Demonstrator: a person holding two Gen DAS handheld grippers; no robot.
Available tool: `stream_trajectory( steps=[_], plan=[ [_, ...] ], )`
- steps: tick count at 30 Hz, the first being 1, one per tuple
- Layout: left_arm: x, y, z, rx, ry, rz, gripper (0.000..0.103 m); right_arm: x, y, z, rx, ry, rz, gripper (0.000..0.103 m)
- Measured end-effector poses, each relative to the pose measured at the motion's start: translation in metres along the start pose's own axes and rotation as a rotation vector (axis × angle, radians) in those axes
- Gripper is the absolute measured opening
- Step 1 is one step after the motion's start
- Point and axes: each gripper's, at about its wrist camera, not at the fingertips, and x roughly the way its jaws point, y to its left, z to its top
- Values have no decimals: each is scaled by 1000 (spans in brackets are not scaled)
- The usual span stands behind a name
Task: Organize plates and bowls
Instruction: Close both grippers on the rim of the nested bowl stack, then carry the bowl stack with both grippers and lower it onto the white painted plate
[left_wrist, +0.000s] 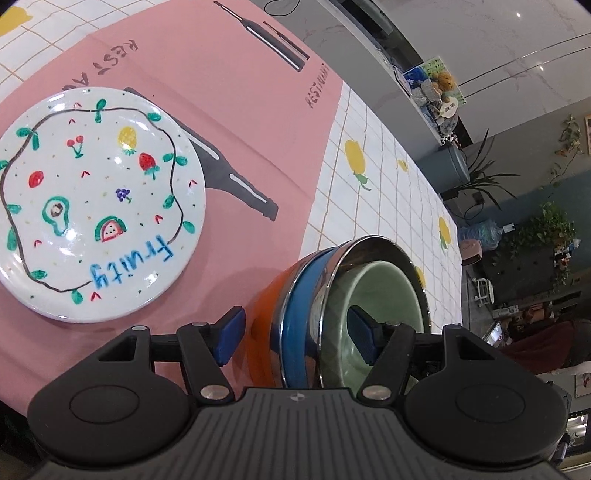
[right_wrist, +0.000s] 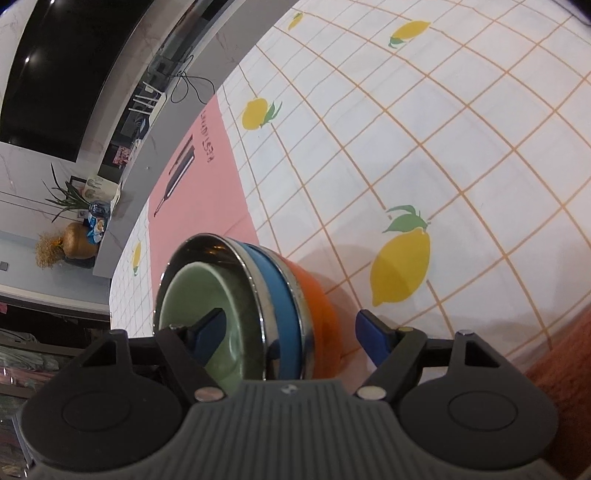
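Bowls nested, our fingers straddling the rim.
The bowl stack (left_wrist: 332, 314), green in steel in blue in orange, sits at the pink mat's (left_wrist: 240, 110) edge on the bench (right_wrist: 443, 147), beside the fruit plate (left_wrist: 96, 203). Left gripper (left_wrist: 299, 336) and right gripper (right_wrist: 291, 339) gape, one finger inside, pads not pressing. Next, we judge: close evenly, then lift.
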Motion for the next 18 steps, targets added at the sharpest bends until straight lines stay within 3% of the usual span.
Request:
stream_trajectory(
  steps=[9,13,18],
  plan=[
    [11,3,-2,0,39,6,67,7,-11,3,66,50,29,68],
    [14,3,-3,0,55,-4,61,13,-11,2,78,76,23,57],
    [13,3,-3,6,62,-3,60,11,-9,0,64,66,8,55]
  ],
)
